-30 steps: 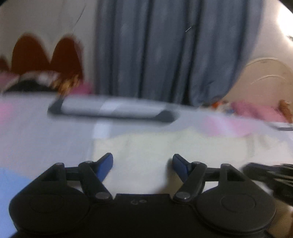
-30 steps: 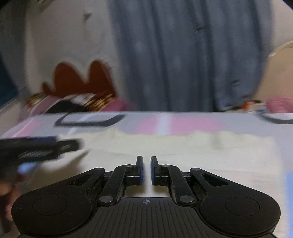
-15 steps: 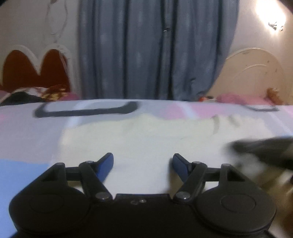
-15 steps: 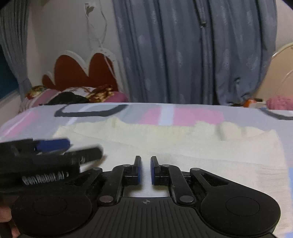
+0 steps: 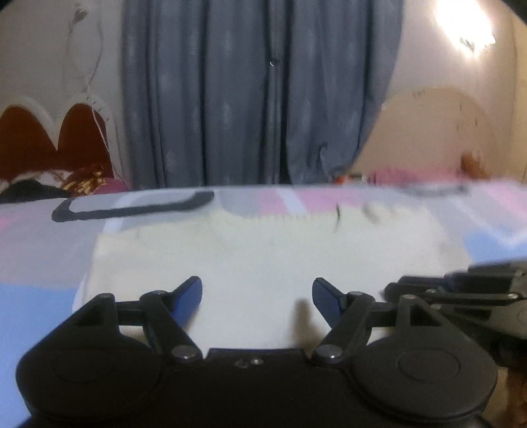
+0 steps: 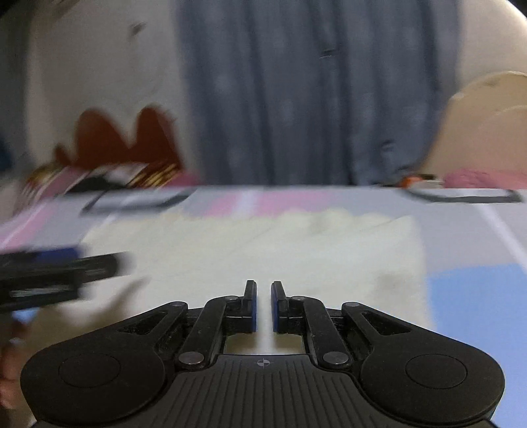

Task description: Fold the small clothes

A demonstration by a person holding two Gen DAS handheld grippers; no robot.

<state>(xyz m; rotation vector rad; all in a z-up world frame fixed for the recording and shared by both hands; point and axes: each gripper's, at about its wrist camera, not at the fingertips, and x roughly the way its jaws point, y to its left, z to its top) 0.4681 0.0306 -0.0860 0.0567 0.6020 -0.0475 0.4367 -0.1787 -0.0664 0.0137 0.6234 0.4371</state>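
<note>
Cream garment [image 5: 263,250] flat on bedsheet [image 5: 39,250]

Garment [image 5: 263,250] lies spread flat on the bed cover [image 5: 39,250], its scalloped edge toward the far side. Left gripper [image 5: 257,289] sits over the garment's near part, nothing between its jaws; right gripper [image 6: 263,303] likewise over the near part, jaws nearly together with a slim gap. In the left wrist view the right gripper pokes in from the right edge — in the right wrist view the left one comes in from the left. Behind the bed: curtain [image 5: 237,92] in the middle, scalloped headboard [image 5: 49,131] with pillows to the left, arched headboard [image 5: 438,131] to the right — wall lamp [image 5: 467,26] above it.
</note>
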